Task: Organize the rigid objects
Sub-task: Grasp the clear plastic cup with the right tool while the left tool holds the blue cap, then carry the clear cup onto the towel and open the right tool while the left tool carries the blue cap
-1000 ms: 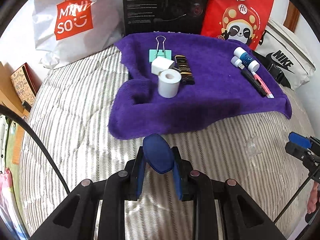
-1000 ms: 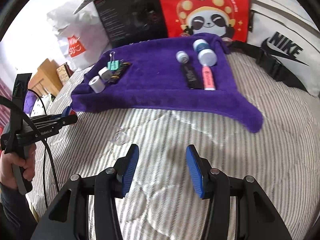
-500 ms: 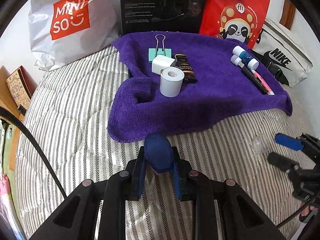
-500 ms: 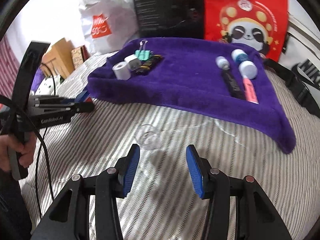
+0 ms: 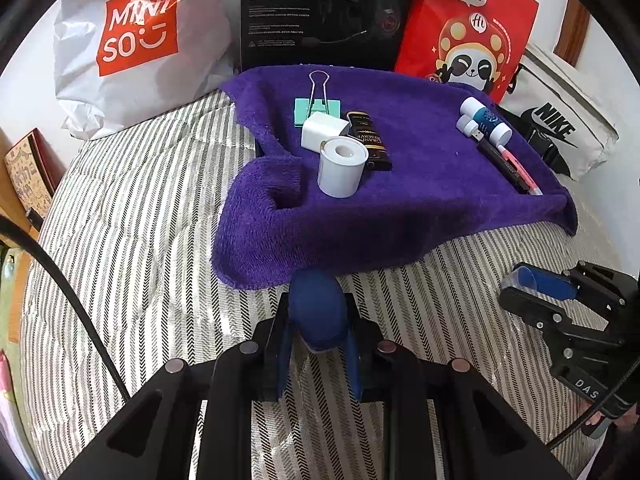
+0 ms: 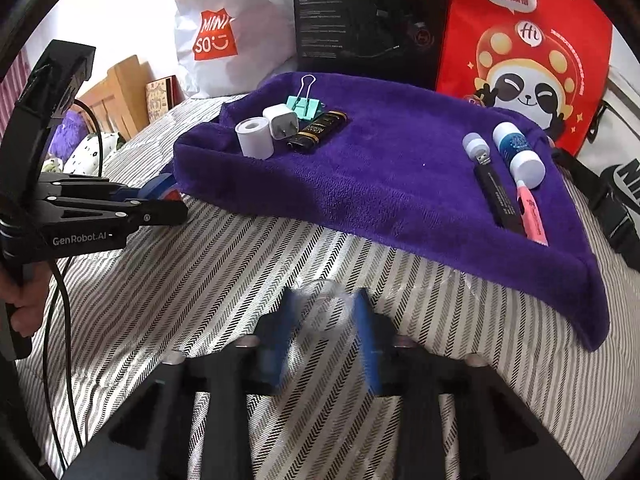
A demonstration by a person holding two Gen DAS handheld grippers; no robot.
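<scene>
My left gripper [image 5: 318, 334] is shut on a dark blue oval object [image 5: 316, 308], held just above the striped bed before the purple towel [image 5: 420, 184]. My right gripper [image 6: 324, 316] has its blue pads around a small clear plastic cup [image 6: 322, 310] on the bed; it also shows at the right in the left wrist view [image 5: 524, 280]. On the towel's left stand a white roll [image 5: 342, 168], a white charger [image 5: 322, 132], a teal binder clip [image 5: 318, 106] and a black bar [image 5: 368, 140]. On its right lie a white-blue bottle [image 5: 486, 120], a USB stick [image 5: 468, 126], a black pen [image 5: 502, 166] and a pink pen [image 5: 520, 170].
A white Miniso bag [image 5: 136, 40], a black box [image 5: 324, 12], a red panda bag [image 5: 468, 28] and a white Nike bag [image 5: 560, 128] stand behind the towel. Wooden furniture [image 6: 116, 92] is at the left. A black cable [image 5: 68, 300] crosses the bed's left side.
My right gripper moved forward and left to the clear cup and its pads closed in around it. My left gripper moved slightly forward toward the towel edge, still holding the blue object.
</scene>
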